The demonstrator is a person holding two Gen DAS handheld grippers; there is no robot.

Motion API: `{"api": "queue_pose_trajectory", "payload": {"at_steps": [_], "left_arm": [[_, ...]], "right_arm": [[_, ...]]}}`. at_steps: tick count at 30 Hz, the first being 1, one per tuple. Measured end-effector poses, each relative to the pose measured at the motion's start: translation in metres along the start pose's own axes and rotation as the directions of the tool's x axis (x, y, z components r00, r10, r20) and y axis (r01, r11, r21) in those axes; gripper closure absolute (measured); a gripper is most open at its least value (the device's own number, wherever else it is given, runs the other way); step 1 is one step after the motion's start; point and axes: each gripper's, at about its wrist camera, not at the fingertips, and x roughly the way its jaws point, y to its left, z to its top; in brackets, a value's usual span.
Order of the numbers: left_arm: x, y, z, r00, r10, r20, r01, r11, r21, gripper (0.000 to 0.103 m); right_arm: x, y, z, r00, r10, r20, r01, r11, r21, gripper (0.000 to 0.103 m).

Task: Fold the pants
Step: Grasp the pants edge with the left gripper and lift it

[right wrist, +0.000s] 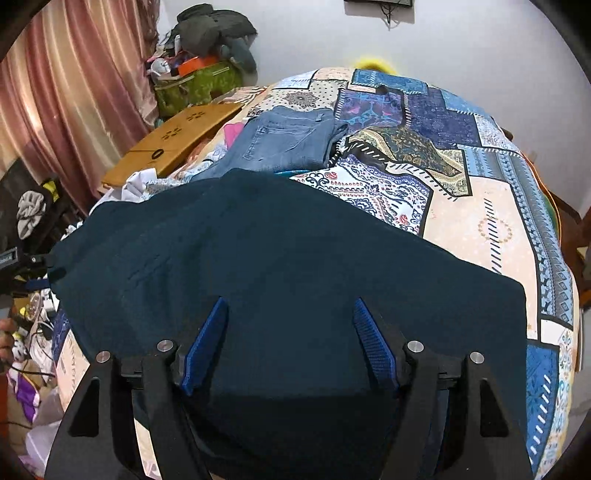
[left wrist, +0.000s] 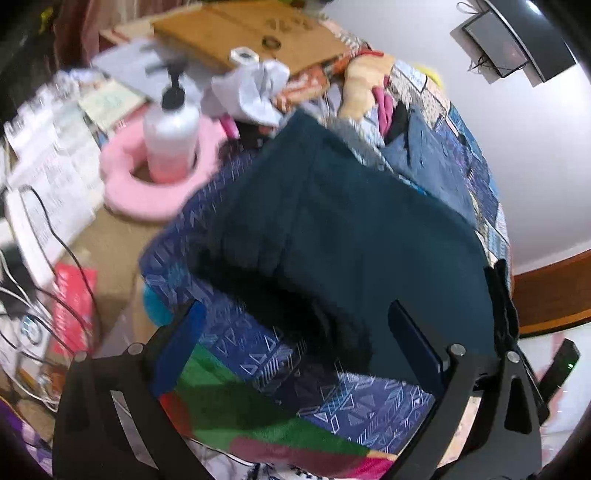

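i'm looking down over the bed (right wrist: 480, 229) with both tools angled toward the mattress. the dark teal pants (right wrist: 277, 266) lie spread across the near half of the patterned bedsheet, running from the left edge of the bed toward the right, with the cloth reaching right under my right camera.

my right gripper (right wrist: 290, 306) hangs just above the pants with its blue pads (right wrist: 207, 347) spread well apart; cloth shows between them, but neither pad presses on it, so i'm gripping nothing there.

my left gripper (left wrist: 295, 314) is over the left end of the pants (left wrist: 351, 229), where the fabric bunches into a dark fold on a blue triangle-print cover (left wrist: 258, 343). its fingers (left wrist: 413, 339) also stand wide, pinching nothing. this view is smeared, so i can't say whether the right finger touches the cloth.

a pair of blue jeans (right wrist: 288, 144) lies on the far side of the pants, just beyond them. left of the bed sit a white pump bottle (left wrist: 171, 136) standing inside a pink fuzzy ring (left wrist: 147, 184), scattered papers (left wrist: 55, 173), and a flat cardboard box (left wrist: 251, 33) further off.
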Motion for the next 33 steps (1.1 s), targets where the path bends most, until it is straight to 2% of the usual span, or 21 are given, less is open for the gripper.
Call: {"api": "queue_pose_trajectory", "payload": {"at_steps": [3, 10, 16, 18, 19, 20, 21, 22, 23, 24, 26, 28, 31, 33], "left_arm": [[0.013, 0.006, -0.003, 0.996, -0.078, -0.049, 0.076, 0.996, -0.043, 0.003], [0.023, 0.011, 0.006, 0.984, -0.17, -0.057, 0.164, 0.981, -0.101, 0.003], [0.035, 0.01, 0.021, 0.977, -0.205, -0.061, 0.198, 0.975, -0.097, 0.005], [0.04, 0.009, 0.025, 0.979, -0.197, -0.049, 0.192, 0.977, -0.088, 0.013], [0.041, 0.008, 0.027, 0.982, -0.185, -0.043, 0.181, 0.98, -0.086, 0.022], [0.043, 0.008, 0.03, 0.986, -0.165, -0.037, 0.161, 0.983, -0.089, 0.038], [0.045, 0.009, 0.031, 0.987, -0.159, -0.035, 0.155, 0.984, -0.092, 0.046], [0.051, 0.01, 0.034, 0.978, -0.203, -0.051, 0.197, 0.975, -0.107, 0.064], [0.054, 0.01, 0.034, 0.974, -0.222, -0.056, 0.213, 0.968, -0.13, 0.068], [0.054, 0.009, 0.035, 0.978, -0.204, -0.041, 0.197, 0.972, -0.129, 0.069], [0.048, -0.004, 0.037, 0.99, -0.142, -0.008, 0.141, 0.988, -0.056, 0.074], [0.032, -0.031, 0.037, 0.997, -0.031, 0.066, 0.026, 0.997, 0.071, 0.076], [0.007, -0.067, 0.037, 0.981, 0.06, 0.182, -0.099, 0.972, 0.211, 0.078], [-0.011, -0.09, 0.039, 0.965, 0.066, 0.253, -0.137, 0.952, 0.273, 0.078]], "right_arm": [[-0.001, 0.0, -0.001, 1.0, -0.001, 0.001, 0.001, 1.0, -0.001, 0.035], [0.003, -0.003, 0.0, 1.0, 0.011, 0.007, -0.011, 1.0, 0.012, 0.034], [0.004, -0.004, -0.001, 1.0, 0.018, 0.012, -0.019, 1.0, 0.019, 0.033], [0.004, -0.005, -0.001, 1.0, 0.021, 0.013, -0.021, 1.0, 0.022, 0.032], [0.004, -0.005, -0.001, 1.0, 0.023, 0.013, -0.023, 0.999, 0.023, 0.032], [0.004, -0.005, -0.001, 1.0, 0.024, 0.014, -0.024, 0.999, 0.024, 0.032], [0.004, -0.005, -0.001, 1.0, 0.024, 0.014, -0.025, 0.999, 0.024, 0.032], [0.004, -0.005, -0.001, 1.0, 0.025, 0.014, -0.025, 0.999, 0.024, 0.032], [0.004, -0.005, -0.001, 1.0, 0.025, 0.014, -0.025, 0.999, 0.024, 0.032], [0.004, -0.005, -0.001, 1.0, 0.024, 0.015, -0.024, 0.999, 0.024, 0.032], [0.003, -0.005, -0.001, 1.0, 0.023, 0.017, -0.023, 0.999, 0.027, 0.032], [0.0, -0.006, -0.002, 1.0, 0.023, 0.02, -0.024, 0.999, 0.034, 0.032], [-0.008, -0.014, -0.004, 1.0, 0.021, 0.024, -0.022, 0.998, 0.059, 0.032], [-0.015, -0.024, -0.008, 1.0, 0.008, 0.027, -0.011, 0.997, 0.08, 0.032]]}}
